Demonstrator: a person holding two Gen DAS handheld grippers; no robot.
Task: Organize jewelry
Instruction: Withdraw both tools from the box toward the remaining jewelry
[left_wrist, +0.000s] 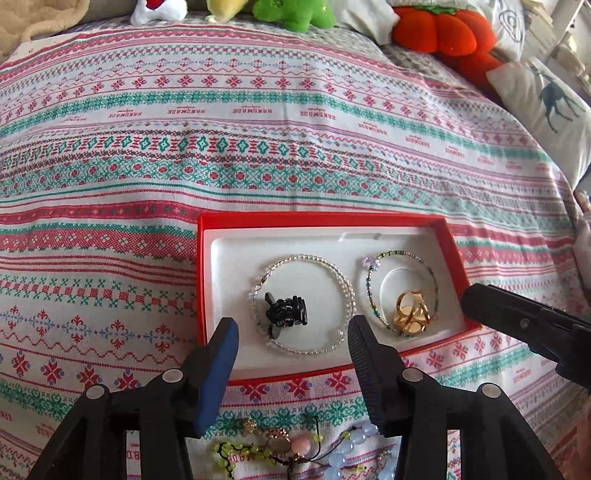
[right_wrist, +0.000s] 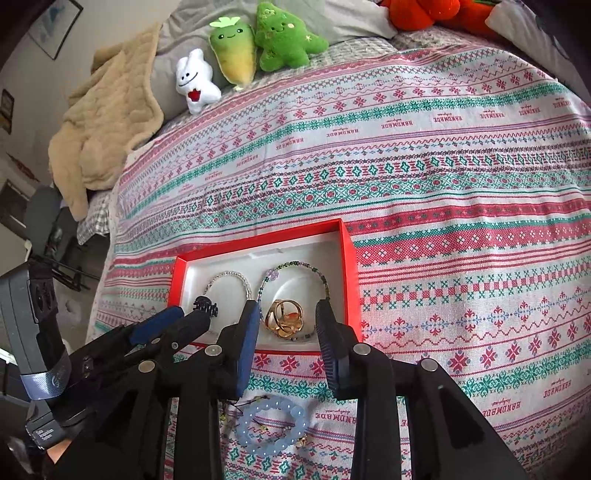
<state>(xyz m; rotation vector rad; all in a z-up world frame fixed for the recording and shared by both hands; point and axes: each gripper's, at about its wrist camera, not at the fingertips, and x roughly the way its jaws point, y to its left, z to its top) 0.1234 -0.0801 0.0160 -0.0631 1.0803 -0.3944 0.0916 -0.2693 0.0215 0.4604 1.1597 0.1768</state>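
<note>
A red box (left_wrist: 321, 219) with a white insert lies on the patterned bedspread. In it lie a clear bead bracelet (left_wrist: 345, 291) around a black hair claw (left_wrist: 286, 312), and a green bead bracelet (left_wrist: 402, 254) around a gold piece (left_wrist: 412, 308). My left gripper (left_wrist: 291, 325) hangs open over the black claw, its pads apart from it. My right gripper (right_wrist: 288, 308) is open above the gold piece (right_wrist: 284, 317), with nothing pressed between its pads. On the cloth in front of the box lie a pale blue bead bracelet (right_wrist: 271, 424) and a yellow-green beaded cord (left_wrist: 251, 450).
Plush toys (right_wrist: 236, 55) sit along the far edge of the bed, beside an orange pumpkin cushion (left_wrist: 443, 33). A beige blanket (right_wrist: 107, 122) lies at the far left and a deer-print pillow (left_wrist: 546, 110) at the right. The bed's left edge drops to the floor.
</note>
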